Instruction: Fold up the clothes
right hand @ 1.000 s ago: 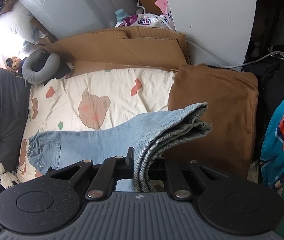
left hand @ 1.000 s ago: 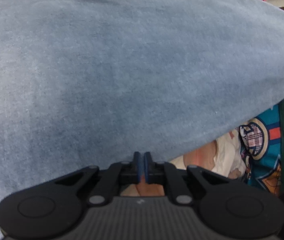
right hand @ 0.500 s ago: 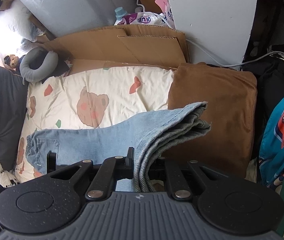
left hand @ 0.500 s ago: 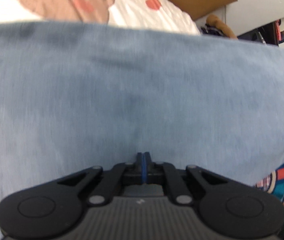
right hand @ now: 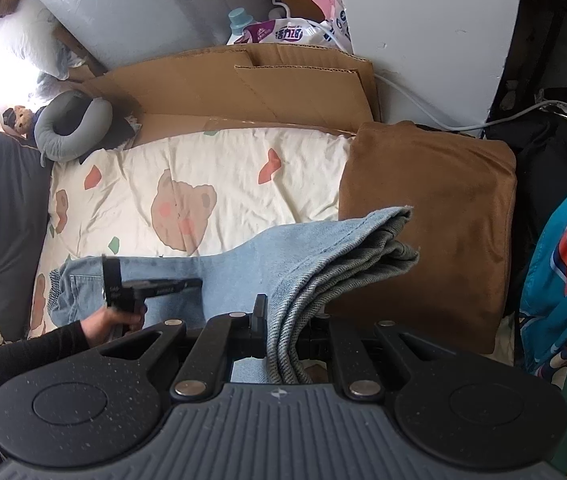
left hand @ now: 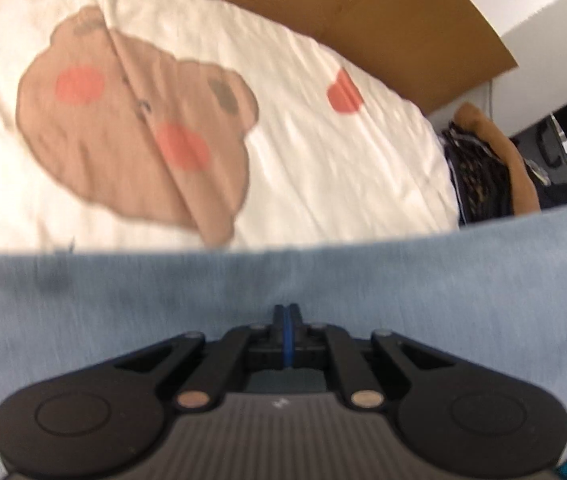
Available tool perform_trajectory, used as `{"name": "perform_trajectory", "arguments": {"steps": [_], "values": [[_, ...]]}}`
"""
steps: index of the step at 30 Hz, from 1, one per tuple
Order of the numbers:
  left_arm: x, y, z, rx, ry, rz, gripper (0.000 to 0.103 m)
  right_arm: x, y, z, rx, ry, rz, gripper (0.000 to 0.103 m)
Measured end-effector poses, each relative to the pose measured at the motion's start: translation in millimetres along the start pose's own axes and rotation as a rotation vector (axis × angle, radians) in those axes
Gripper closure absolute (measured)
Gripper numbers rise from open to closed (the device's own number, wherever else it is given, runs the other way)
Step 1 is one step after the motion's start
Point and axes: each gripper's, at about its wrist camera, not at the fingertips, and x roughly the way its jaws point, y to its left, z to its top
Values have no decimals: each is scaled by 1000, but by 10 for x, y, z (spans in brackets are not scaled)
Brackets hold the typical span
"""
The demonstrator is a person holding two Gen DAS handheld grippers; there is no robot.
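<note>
Light blue jeans [right hand: 219, 268] lie across the bear-print bedsheet [right hand: 211, 168], waist end at the left. My right gripper [right hand: 287, 316] is shut on the bunched leg hems [right hand: 363, 248] and holds them raised above the bed. My left gripper [left hand: 286, 312] has its pads pressed together with nothing between them, just above the denim [left hand: 163, 304]. In the right wrist view the left gripper [right hand: 195, 282] hovers over the jeans near the back pocket.
A brown cushion [right hand: 435, 208] lies at the right end of the bed. Flattened cardboard [right hand: 243, 84] stands behind the bed. A grey neck pillow [right hand: 67, 128] sits at the far left corner. A teal printed cloth [right hand: 563, 264] hangs at right.
My left gripper has pulled back and up from the denim, so the bedsheet now fills the upper view. It has come into the right wrist view. The right gripper holds the hems still.
</note>
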Motion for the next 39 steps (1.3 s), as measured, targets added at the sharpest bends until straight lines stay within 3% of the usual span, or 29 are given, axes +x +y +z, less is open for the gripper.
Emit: {"name": "perform_trajectory", "arguments": {"steps": [5, 16, 25, 34, 39], "values": [[151, -10, 161, -44, -18, -3, 101, 12, 84, 41, -16, 7, 7, 94], [-33, 44, -346, -77, 31, -47, 101, -58, 449, 240, -87, 8, 28, 94], [-228, 21, -852, -113, 68, -97, 101, -76, 1147, 472, -223, 23, 50, 94], [-263, -67, -1280, -70, 208, -161, 101, -10, 1958, 609, -380, 45, 72, 94], [-384, -10, -1346, -72, 218, -179, 87, 102, 2394, 614, -436, 71, 88, 94]]}}
